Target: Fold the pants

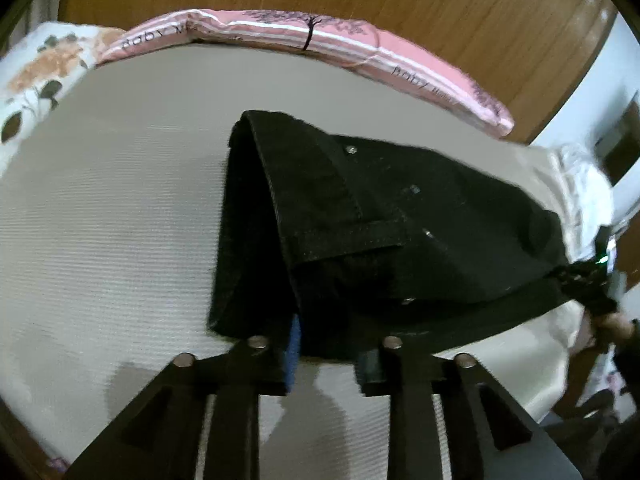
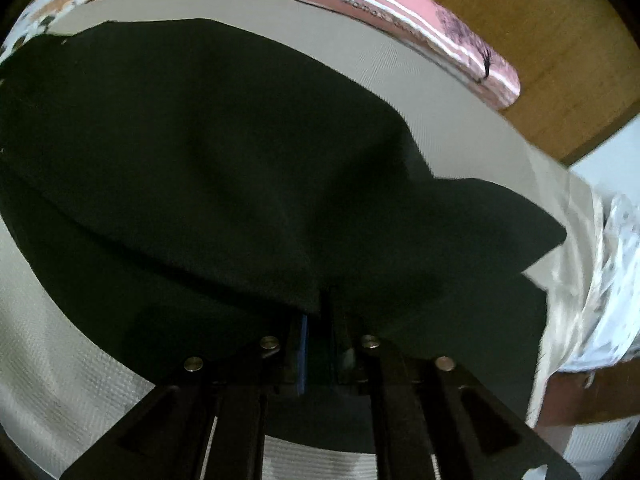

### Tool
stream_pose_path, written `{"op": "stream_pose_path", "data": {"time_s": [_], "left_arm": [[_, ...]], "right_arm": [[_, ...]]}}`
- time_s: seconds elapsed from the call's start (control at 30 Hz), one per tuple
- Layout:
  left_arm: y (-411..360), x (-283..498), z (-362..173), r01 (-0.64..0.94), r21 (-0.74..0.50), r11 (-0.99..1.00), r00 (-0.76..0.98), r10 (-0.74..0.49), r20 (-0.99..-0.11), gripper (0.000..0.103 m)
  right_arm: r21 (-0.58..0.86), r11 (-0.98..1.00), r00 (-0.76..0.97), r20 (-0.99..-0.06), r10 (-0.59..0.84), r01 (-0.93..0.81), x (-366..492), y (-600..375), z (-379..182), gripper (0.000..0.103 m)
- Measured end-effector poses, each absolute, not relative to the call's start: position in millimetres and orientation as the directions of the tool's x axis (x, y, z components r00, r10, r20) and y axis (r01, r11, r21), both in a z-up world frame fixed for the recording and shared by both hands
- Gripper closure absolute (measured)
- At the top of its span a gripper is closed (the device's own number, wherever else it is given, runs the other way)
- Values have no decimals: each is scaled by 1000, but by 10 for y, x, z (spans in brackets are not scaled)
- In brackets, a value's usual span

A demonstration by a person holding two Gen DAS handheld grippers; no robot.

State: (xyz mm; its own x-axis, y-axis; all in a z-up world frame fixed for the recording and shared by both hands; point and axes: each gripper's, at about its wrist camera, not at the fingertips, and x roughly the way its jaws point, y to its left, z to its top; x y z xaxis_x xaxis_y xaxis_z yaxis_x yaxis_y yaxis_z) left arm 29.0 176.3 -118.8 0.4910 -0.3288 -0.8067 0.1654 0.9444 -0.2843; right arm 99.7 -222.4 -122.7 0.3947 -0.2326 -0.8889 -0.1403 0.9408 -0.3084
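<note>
- Cream ribbed mattress cover point(image 1: 120, 200): the landmark, with a pink printed pillow point(image 1: 320, 36) along its far edge.
- Black denim pants point(image 1: 360, 220), folded, lie on the cover's middle.
- Left gripper point(image 1: 326, 360): jaws spread at the pants' near edge, pinching nothing.
- Right gripper point(image 2: 322, 344): jaws pinching the pants' fabric.

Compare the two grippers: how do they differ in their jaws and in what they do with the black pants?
The left gripper has its jaws apart, with a gap between the pads; the right gripper has its jaws close together. The pants only hang over the left gripper's tips, apparently not pinched, while the right gripper appears to pinch a fold of the cloth. Both are black, point down at the bed and carry a blue pad.
</note>
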Motion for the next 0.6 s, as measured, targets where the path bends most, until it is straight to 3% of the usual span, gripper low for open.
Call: {"op": "stream_pose_path", "data": {"time_s": [0.07, 0.17, 0.23, 0.33, 0.47, 0.6], "left_arm": [[1761, 285, -1188, 123, -244, 962, 470, -273, -839, 66], [1793, 194, -1155, 87, -215, 973, 453, -231, -861, 57], [1856, 134, -1154, 56, -245, 968, 444, -244, -862, 56], [1974, -24, -1194, -26, -409, 912, 421, -361, -832, 56], [1951, -77, -1248, -102, -616, 781, 441, -520, -732, 56], [1952, 59, -1328, -168, -749, 641, 492, -603, -627, 56]], "right_arm": [[-295, 948, 401, -888, -226, -118, 990, -2217, -1181, 76], [-251, 964, 419, -887, -192, -90, 891, -2243, -1103, 61], [-232, 970, 432, -884, -179, -74, 819, -2251, -1055, 60], [-158, 987, 434, -892, -126, -39, 674, -2300, -987, 58], [65, 997, 449, -893, 37, 48, 539, -2509, -915, 56], [269, 950, 464, -869, 169, 158, 496, -2769, -973, 56]]}}
